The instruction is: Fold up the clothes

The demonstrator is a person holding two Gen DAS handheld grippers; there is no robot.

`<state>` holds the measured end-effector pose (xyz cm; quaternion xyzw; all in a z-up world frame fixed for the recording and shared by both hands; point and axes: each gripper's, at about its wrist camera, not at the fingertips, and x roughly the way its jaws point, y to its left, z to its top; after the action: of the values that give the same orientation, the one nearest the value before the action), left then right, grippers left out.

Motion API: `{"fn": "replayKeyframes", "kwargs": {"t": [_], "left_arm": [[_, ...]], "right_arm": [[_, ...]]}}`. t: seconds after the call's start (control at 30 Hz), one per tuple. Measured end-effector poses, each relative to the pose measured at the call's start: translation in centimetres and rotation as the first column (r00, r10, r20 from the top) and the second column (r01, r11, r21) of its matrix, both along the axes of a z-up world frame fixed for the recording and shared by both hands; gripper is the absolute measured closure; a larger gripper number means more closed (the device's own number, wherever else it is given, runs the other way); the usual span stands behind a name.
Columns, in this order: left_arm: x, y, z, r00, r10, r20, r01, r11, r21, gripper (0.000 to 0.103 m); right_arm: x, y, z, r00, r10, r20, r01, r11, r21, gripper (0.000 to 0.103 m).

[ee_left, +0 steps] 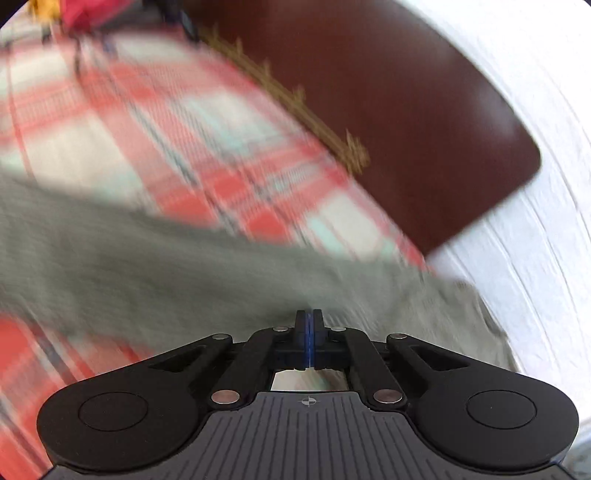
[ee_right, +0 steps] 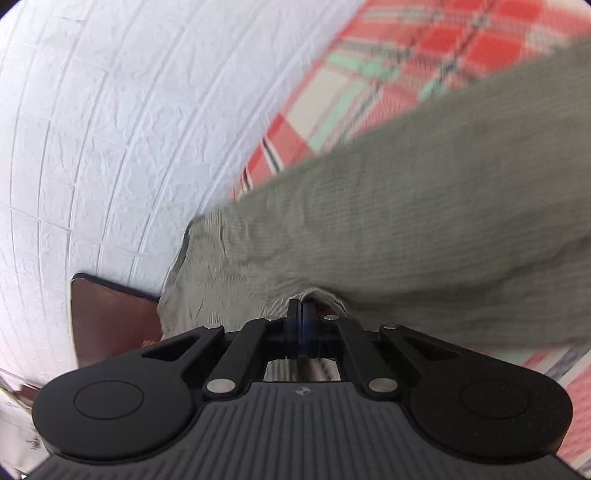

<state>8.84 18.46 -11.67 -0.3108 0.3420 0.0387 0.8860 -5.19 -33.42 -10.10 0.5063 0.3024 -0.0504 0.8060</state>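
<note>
A grey-green ribbed garment lies stretched across a red, white and mint plaid cloth. My left gripper is shut on the garment's edge, its fingers pressed together with fabric bunched at the tips. The left wrist view is blurred by motion. In the right wrist view the same garment spans the frame over the plaid cloth. My right gripper is shut on a bunched fold of the garment's edge.
A dark brown wooden board with gold trim stands beyond the plaid cloth, and also shows low in the right wrist view. A white brick-pattern wall is behind it. Red and yellow items lie far off.
</note>
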Motion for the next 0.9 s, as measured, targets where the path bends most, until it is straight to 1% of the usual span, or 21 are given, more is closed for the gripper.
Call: {"fn": "replayKeyframes", "kwargs": {"t": [0.07, 0.1, 0.17, 0.2, 0.23, 0.27, 0.3, 0.33, 0.37, 0.4, 0.47, 0.53, 0.63, 0.7, 0.77, 0.83, 0.87, 0.9], "left_arm": [[0.4, 1.3, 0.5, 0.999, 0.031, 0.008, -0.031, 0.998, 0.055, 0.103], [0.9, 1.8, 0.4, 0.999, 0.036, -0.011, -0.035, 0.997, 0.066, 0.103], [1.2, 2.2, -0.1, 0.998, 0.04, -0.046, -0.037, 0.998, 0.059, 0.103], [0.9, 2.3, -0.2, 0.999, 0.019, -0.05, -0.017, 0.999, 0.036, 0.103], [0.3, 2.3, -0.2, 0.999, -0.008, -0.051, 0.008, 1.0, 0.004, 0.095], [-0.3, 2.2, -0.2, 0.998, -0.033, -0.05, 0.032, 0.999, -0.027, 0.08], [-0.8, 1.8, -0.3, 0.997, -0.06, -0.051, 0.057, 0.997, -0.05, 0.077], [-1.1, 1.3, -0.5, 0.994, -0.089, -0.058, 0.085, 0.994, -0.07, 0.073], [-1.4, 0.7, -0.6, 0.991, -0.118, -0.065, 0.112, 0.99, -0.089, 0.063], [-1.7, 0.1, -0.9, 0.987, -0.143, -0.074, 0.135, 0.985, -0.104, 0.054], [-1.8, -1.4, -1.4, 0.979, -0.179, -0.097, 0.168, 0.979, -0.114, 0.051], [-1.5, -2.4, -1.8, 0.974, -0.201, -0.102, 0.189, 0.975, -0.117, 0.048], [-0.8, -3.1, -2.2, 0.979, -0.184, -0.092, 0.173, 0.978, -0.117, 0.045], [-0.2, -3.4, -2.4, 0.982, -0.167, -0.086, 0.155, 0.98, -0.127, 0.044], [0.5, -3.6, -2.6, 0.985, -0.153, -0.08, 0.14, 0.978, -0.154, 0.041], [1.3, -4.1, -2.7, 0.987, -0.145, -0.074, 0.133, 0.979, -0.152, 0.041], [1.6, -4.3, -2.7, 0.987, -0.146, -0.07, 0.136, 0.981, -0.138, 0.042], [1.9, -4.5, -2.6, 0.986, -0.151, -0.066, 0.144, 0.983, -0.111, 0.063]], "right_arm": [[-0.5, -1.3, 0.7, 0.999, -0.05, 0.008, 0.05, 0.997, -0.055, 0.103], [-0.5, -1.8, 0.8, 0.998, -0.067, 0.004, 0.067, 0.995, -0.075, 0.103], [-0.5, -2.2, 0.5, 0.997, -0.073, -0.006, 0.072, 0.994, -0.076, 0.103], [-0.5, -2.1, 0.3, 0.999, -0.052, -0.008, 0.052, 0.997, -0.06, 0.102], [-0.8, -1.6, 0.3, 1.0, -0.03, -0.005, 0.03, 0.998, -0.049, 0.099], [-1.0, -1.2, 0.2, 1.0, -0.008, -0.002, 0.008, 0.999, -0.037, 0.099], [-1.2, -0.7, 0.2, 1.0, 0.015, 0.003, -0.014, 1.0, -0.024, 0.092], [-1.3, -0.1, 0.1, 0.999, 0.039, 0.014, -0.039, 0.999, -0.003, 0.075], [-1.4, 0.6, 0.1, 0.998, 0.062, 0.021, -0.062, 0.998, 0.014, 0.065], [-1.4, 1.3, 0.1, 0.996, 0.082, 0.028, -0.083, 0.996, 0.031, 0.049], [-0.8, 2.4, -0.1, 0.993, 0.112, 0.023, -0.113, 0.992, 0.05, 0.048], [-0.5, 2.8, -0.3, 0.994, 0.11, 0.013, -0.111, 0.992, 0.059, 0.049], [0.1, 2.6, -1.4, 0.998, 0.058, -0.009, -0.057, 0.992, 0.112, 0.05], [0.4, 2.2, -2.0, 1.0, 0.007, -0.006, -0.006, 0.985, 0.17, 0.051], [0.8, 1.8, -2.7, 0.998, -0.056, 0.002, 0.054, 0.969, 0.241, 0.051], [1.2, 1.7, -3.4, 0.995, -0.099, 0.006, 0.092, 0.947, 0.307, 0.053], [1.4, 1.7, -3.6, 0.994, -0.109, 0.006, 0.101, 0.939, 0.329, 0.056], [1.6, 1.6, -3.6, 0.995, -0.102, 0.002, 0.096, 0.942, 0.321, 0.066]]}}
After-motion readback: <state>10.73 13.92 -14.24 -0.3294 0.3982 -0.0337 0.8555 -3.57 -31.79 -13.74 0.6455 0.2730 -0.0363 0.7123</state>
